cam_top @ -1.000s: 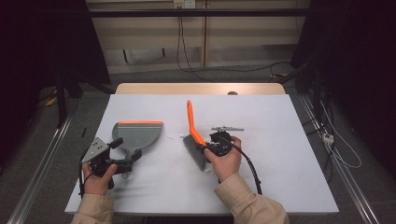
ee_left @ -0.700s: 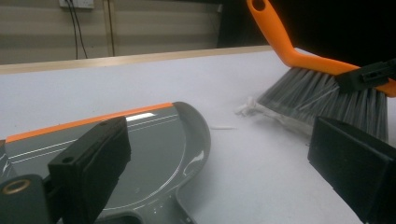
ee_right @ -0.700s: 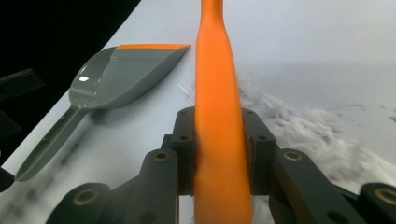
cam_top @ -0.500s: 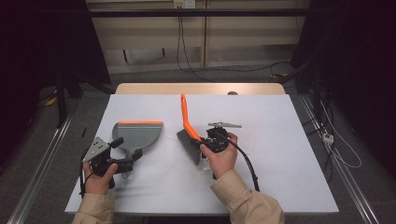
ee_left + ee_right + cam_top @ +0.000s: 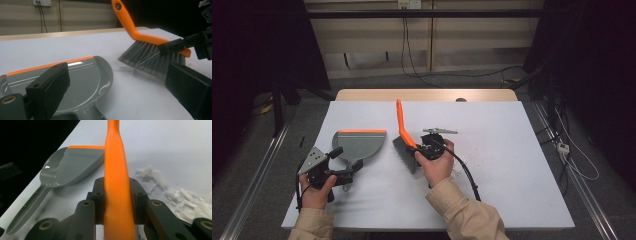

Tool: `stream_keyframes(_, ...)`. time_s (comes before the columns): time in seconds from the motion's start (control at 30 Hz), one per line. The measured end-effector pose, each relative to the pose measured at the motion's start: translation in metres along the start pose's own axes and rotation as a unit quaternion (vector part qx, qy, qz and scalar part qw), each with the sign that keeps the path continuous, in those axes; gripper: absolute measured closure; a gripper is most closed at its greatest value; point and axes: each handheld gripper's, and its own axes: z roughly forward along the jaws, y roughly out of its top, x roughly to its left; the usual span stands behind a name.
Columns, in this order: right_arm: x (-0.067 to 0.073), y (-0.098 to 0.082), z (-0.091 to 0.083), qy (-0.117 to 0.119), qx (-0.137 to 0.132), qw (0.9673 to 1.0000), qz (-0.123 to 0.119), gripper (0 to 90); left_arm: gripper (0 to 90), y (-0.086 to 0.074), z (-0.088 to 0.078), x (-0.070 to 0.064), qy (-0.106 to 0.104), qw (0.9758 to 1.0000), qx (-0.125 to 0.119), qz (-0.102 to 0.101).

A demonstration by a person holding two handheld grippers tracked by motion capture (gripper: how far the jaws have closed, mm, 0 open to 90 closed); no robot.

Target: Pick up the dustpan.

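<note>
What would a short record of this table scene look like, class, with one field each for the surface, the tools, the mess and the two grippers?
surface: white table
brush: orange handle, grey bristles, clamped in the right gripper, bristles on the table
dustpan: grey with orange front edge, flat on the table, left of the brush
mess: white paper scraps beside the brush
left gripper: jaws open, at the dustpan's handle, holding nothing

One brush (image 5: 404, 137), one dustpan (image 5: 358, 144), one heap of paper scraps (image 5: 180, 197).
</note>
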Motion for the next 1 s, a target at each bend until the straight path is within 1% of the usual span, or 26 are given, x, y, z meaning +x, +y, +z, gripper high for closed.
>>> stream_keyframes(0.07, 0.001, 0.000, 0.003, -0.002, 0.002, 1.0000, 0.006, 71.3, 5.5, 0.000, 0.001, 0.000, -0.001, 1.0000, 0.002, -0.001)
stream_keyframes(0.13, 0.002, -0.001, 0.006, -0.001, 0.004, 1.0000, 0.005, 71.3, 5.5, -0.001, 0.002, 0.000, -0.003, 1.0000, 0.002, -0.001)
stream_keyframes(0.27, 0.004, -0.001, 0.009, 0.004, 0.001, 1.0000, 0.007, 71.3, 5.5, -0.001, 0.002, 0.000, 0.000, 1.0000, 0.002, -0.003)
stream_keyframes(0.4, 0.006, 0.000, 0.014, 0.002, -0.003, 0.9999, 0.012, 71.3, 5.5, -0.001, 0.002, 0.000, 0.000, 1.0000, 0.002, -0.002)
stream_keyframes(0.5, 0.008, -0.001, 0.022, 0.007, -0.002, 0.9998, 0.019, 71.3, 5.5, -0.001, 0.002, 0.000, 0.000, 1.0000, 0.003, -0.002)
stream_keyframes(0.53, 0.008, -0.002, 0.026, 0.005, -0.001, 0.9998, 0.018, 71.3, 5.5, -0.001, 0.002, 0.000, -0.001, 1.0000, 0.006, 0.001)
stream_keyframes(0.6, 0.008, -0.004, 0.034, 0.008, 0.004, 0.9996, 0.027, 71.3, 5.5, -0.001, 0.002, 0.000, 0.001, 1.0000, 0.007, 0.001)
stream_keyframes(0.63, 0.009, -0.005, 0.036, 0.005, 0.000, 0.9997, 0.025, 71.3, 5.5, -0.001, 0.002, 0.000, 0.000, 1.0000, 0.006, 0.000)
stream_keyframes(0.67, 0.008, -0.004, 0.037, -0.003, 0.000, 0.9997, 0.024, 71.3, 5.5, -0.001, 0.002, 0.000, 0.001, 1.0000, 0.006, 0.000)
stream_keyframes(0.73, 0.006, -0.002, 0.035, -0.007, 0.013, 0.9994, 0.032, 71.3, 5.5, -0.001, 0.002, 0.000, 0.001, 1.0000, 0.006, 0.000)
stream_keyframes(0.8, 0.001, -0.002, 0.031, -0.013, 0.017, 0.9991, 0.035, 71.3, 5.5, -0.001, 0.002, 0.000, 0.000, 1.0000, 0.007, 0.002)
stream_keyframes(0.87, -0.006, -0.004, 0.023, -0.017, 0.019, 0.9988, 0.043, 71.3, 5.5, -0.002, 0.002, 0.000, -0.002, 0.9999, 0.012, 0.005)
stream_keyframes(1.0, -0.021, -0.006, 0.005, -0.030, 0.018, 0.9982, 0.049, 71.3, 5.5, -0.002, 0.002, -0.001, 0.001, 0.9999, 0.010, 0.003)
